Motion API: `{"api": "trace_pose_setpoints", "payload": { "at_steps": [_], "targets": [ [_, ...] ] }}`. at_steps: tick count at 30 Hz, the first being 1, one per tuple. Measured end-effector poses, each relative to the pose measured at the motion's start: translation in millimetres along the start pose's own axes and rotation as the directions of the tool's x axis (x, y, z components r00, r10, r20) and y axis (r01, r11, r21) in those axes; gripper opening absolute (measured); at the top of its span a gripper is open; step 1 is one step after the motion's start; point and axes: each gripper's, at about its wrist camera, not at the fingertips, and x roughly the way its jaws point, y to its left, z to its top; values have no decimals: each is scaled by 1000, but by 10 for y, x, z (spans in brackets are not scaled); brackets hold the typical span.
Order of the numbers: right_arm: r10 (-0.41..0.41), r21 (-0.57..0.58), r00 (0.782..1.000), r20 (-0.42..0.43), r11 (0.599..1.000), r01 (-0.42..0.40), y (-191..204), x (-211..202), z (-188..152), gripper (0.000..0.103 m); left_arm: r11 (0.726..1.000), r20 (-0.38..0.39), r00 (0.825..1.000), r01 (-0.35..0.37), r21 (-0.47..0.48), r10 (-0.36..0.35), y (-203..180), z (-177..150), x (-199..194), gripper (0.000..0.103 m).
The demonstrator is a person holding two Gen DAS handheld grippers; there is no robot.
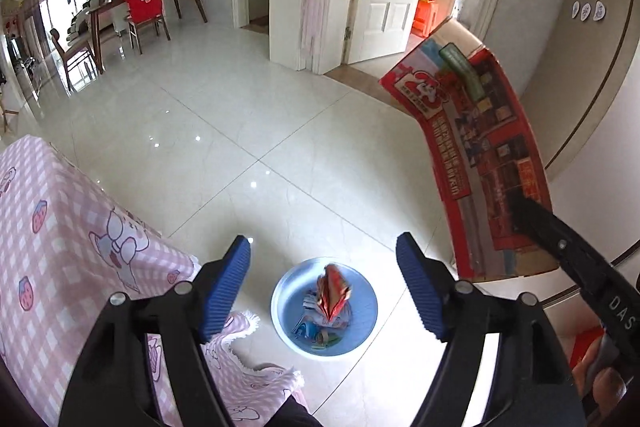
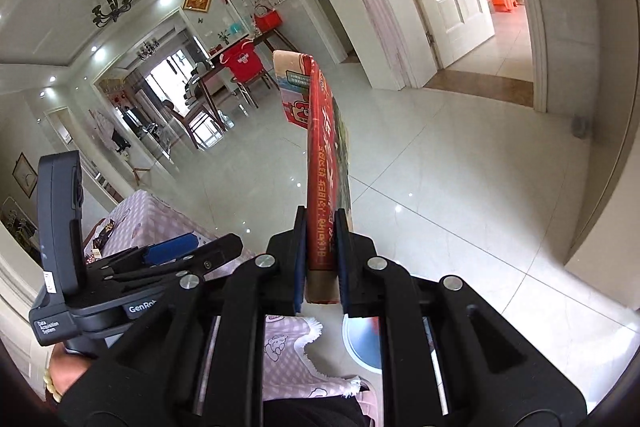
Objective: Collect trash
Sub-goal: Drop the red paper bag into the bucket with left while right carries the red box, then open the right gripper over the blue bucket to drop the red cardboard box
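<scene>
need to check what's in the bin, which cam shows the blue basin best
Left wrist: the blue basin sits whole between the open fingers, wrappers inside. Right wrist shows only a sliver of rim behind the gripper.

basin (image 1: 280, 301): blue | carton (image 1: 472, 147): red, printed | tablecloth (image 1: 60, 227): pink-white check

The left claw (image 2: 168, 251) body reads "GenRo" and "Data Acquisition System"; right claw (image 1: 520, 215) arm reads "DAS".

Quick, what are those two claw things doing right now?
Left gripper: open, holding nothing.
Right gripper: jaws closed on the flattened red cardboard box.
</scene>
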Motion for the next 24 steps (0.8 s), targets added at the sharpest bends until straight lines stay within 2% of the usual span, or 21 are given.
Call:
{"api": "trace_pose_setpoints", "payload": {
  "at_steps": [24],
  "targets": [
    [29, -29, 999, -35, 999, -30, 138, 116, -99, 14, 998, 27, 999, -16, -55, 17, 263, -132, -277, 77]
  ]
}}
